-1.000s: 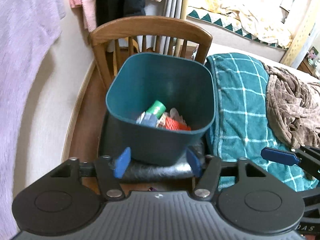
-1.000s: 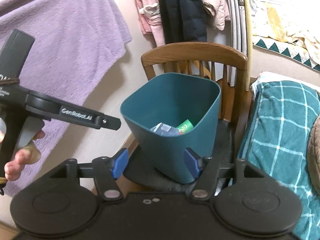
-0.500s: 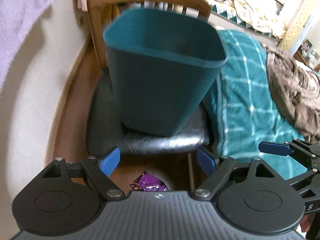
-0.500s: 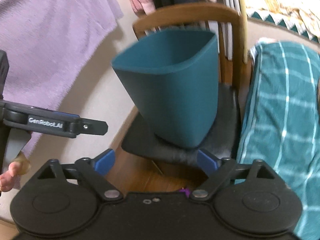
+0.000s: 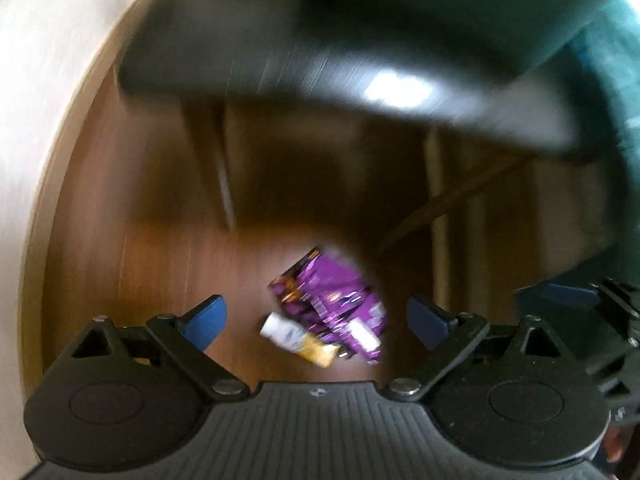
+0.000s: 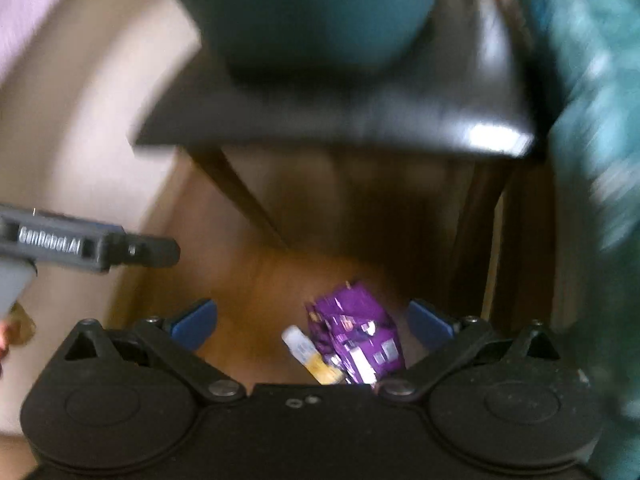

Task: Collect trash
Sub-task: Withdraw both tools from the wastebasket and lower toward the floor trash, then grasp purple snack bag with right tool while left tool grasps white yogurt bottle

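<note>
A crumpled purple wrapper (image 5: 332, 300) (image 6: 356, 336) lies on the wooden floor in front of the chair, with a small white and yellow packet (image 5: 300, 340) (image 6: 310, 354) at its left edge. My left gripper (image 5: 316, 322) hovers above them, jaws still opening, both pieces seen between the blue pads but untouched. My right gripper (image 6: 314, 324) hangs over the same spot, jaws also opening, nothing gripped. The teal bin (image 6: 304, 12) stands on the chair seat above. Both views are blurred by motion.
The black chair seat (image 5: 320, 52) (image 6: 360, 120) overhangs the floor, with dark wooden legs (image 6: 240, 196) on either side. A pale wall (image 5: 48, 80) runs along the left. A teal blanket (image 6: 592, 120) hangs at the right. The wooden floor (image 5: 160, 264) spreads around the trash.
Both grippers have dropped from bin height down to the floor under the chair, and their jaws have spread wider. The purple wrapper has come into view between the fingers.
</note>
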Demonstrator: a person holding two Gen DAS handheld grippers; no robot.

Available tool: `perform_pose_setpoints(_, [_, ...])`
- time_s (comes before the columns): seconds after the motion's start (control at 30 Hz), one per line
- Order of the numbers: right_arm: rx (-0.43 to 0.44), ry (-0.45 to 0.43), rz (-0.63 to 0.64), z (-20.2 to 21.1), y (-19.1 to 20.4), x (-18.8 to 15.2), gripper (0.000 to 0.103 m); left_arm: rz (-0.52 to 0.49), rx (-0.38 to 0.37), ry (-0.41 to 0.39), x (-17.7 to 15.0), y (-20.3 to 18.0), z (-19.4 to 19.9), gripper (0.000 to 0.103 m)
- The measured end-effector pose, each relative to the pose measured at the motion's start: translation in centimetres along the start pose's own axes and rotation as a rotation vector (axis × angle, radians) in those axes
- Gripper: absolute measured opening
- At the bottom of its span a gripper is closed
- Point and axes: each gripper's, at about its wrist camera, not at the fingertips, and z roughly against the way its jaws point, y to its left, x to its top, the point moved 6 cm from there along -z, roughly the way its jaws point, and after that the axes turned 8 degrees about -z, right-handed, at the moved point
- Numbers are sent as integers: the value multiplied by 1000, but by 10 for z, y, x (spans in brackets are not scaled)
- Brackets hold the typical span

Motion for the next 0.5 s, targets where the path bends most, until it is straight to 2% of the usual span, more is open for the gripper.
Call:
perform_pose_setpoints(0.07, [-23, 55, 40, -43, -13, -20, 102, 41, 16, 60, -20, 9, -49, 97])
perform_pose_setpoints(0.17, [-62, 132, 90, -103, -32, -50, 101, 142, -8, 166, -52, 21, -119, 97])
perform_pose_setpoints(0.23, [-87, 169, 133, -136, -37, -72, 100, 194, 18, 211, -70, 30, -158, 97])
perform_pose_setpoints(0.33, [-113, 220, 178, -179, -46, -99, 99, 264, 39, 233, -87, 38, -202, 97])
perform_pose_setpoints(0.5, [-135, 249, 223, -234, -61, -124, 98, 342, 112, 243, -98, 54, -256, 97])
